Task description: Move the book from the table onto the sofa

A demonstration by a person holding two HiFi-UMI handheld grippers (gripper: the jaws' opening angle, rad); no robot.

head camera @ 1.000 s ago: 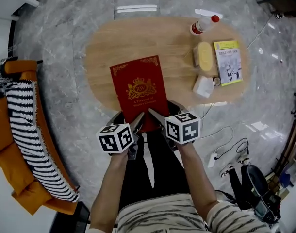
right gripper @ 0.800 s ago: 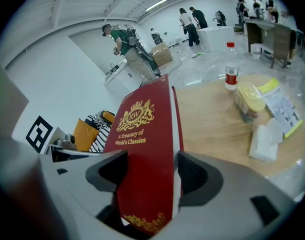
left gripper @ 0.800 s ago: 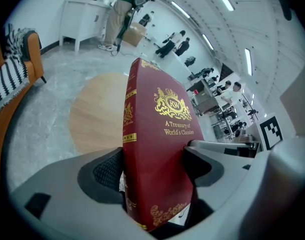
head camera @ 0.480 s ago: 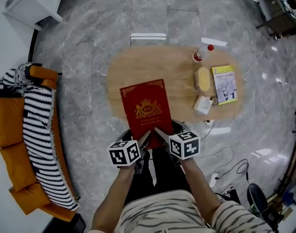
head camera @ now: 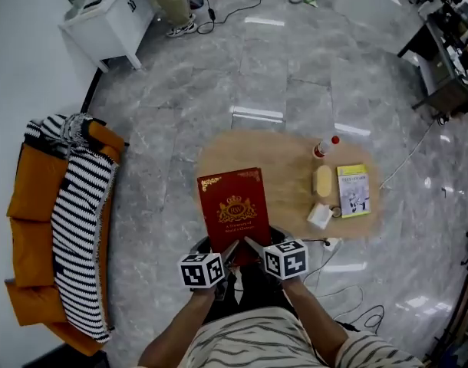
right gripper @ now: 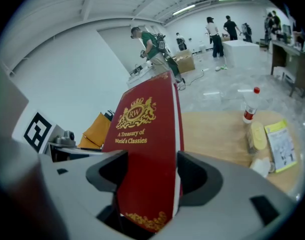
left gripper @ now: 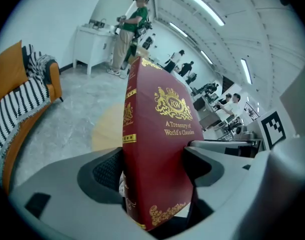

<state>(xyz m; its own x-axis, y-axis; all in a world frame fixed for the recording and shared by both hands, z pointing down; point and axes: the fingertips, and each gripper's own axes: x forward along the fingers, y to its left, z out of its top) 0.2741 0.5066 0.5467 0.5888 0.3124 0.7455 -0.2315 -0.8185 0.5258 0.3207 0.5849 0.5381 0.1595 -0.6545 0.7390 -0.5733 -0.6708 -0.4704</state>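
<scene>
The left tool and the right tool are both clenched on the near edge of the dark red hardcover book with gold lettering, side by side, the spine on the left tool's side. The book reaches forward from them over the near rim of the oval wooden desk. Ahead and right of the right tool lie a red-capped spray bottle and a yellow-green booklet. The orange sofa with its striped blanket is well apart, left of the left tool.
</scene>
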